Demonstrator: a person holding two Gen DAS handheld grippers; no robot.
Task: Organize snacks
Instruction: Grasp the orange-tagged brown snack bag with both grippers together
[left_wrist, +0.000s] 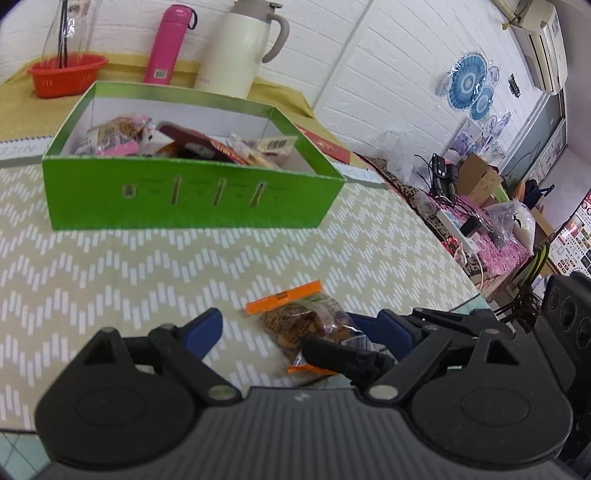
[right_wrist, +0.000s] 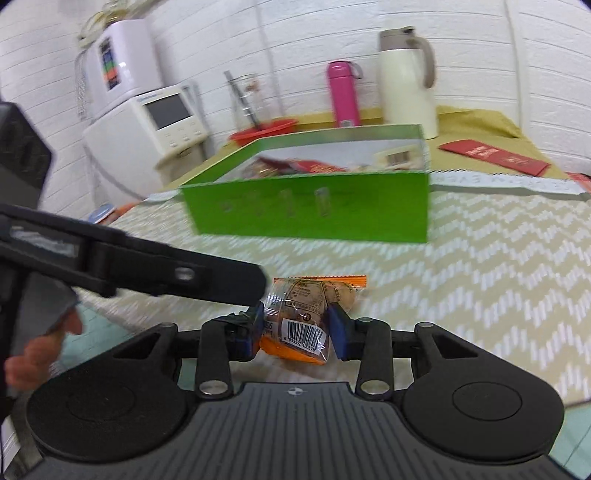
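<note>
On the table (left_wrist: 110, 266): zigzag-patterned cloth, white brick wall behind.
Boxes: one green box (left_wrist: 184, 199) of snacks.
Flasks: two.
Left tool (left_wrist: 295, 332): open.
Right tool (right_wrist: 295, 326): jaws around one snack packet (right_wrist: 303, 314), pads at its sides.

From my left wrist view, the snack packet (left_wrist: 299, 325) lies on the surface (left_wrist: 110, 266) at lower centre, between my left gripper (left_wrist: 299, 328) fingers. The open box (left_wrist: 184, 199) sits behind it, centre left, with several packets (left_wrist: 177, 144) inside. Behind the box, along the top of the frame, stand a basket (left_wrist: 66, 74) at upper left, then a bottle (left_wrist: 170, 44), then a jug (left_wrist: 240, 48) to its right. In my right wrist view, the packet sits between my right gripper (right_wrist: 295, 328) fingers at lower centre, and the left gripper crosses in from the left, its tip just beside the packet.
</note>
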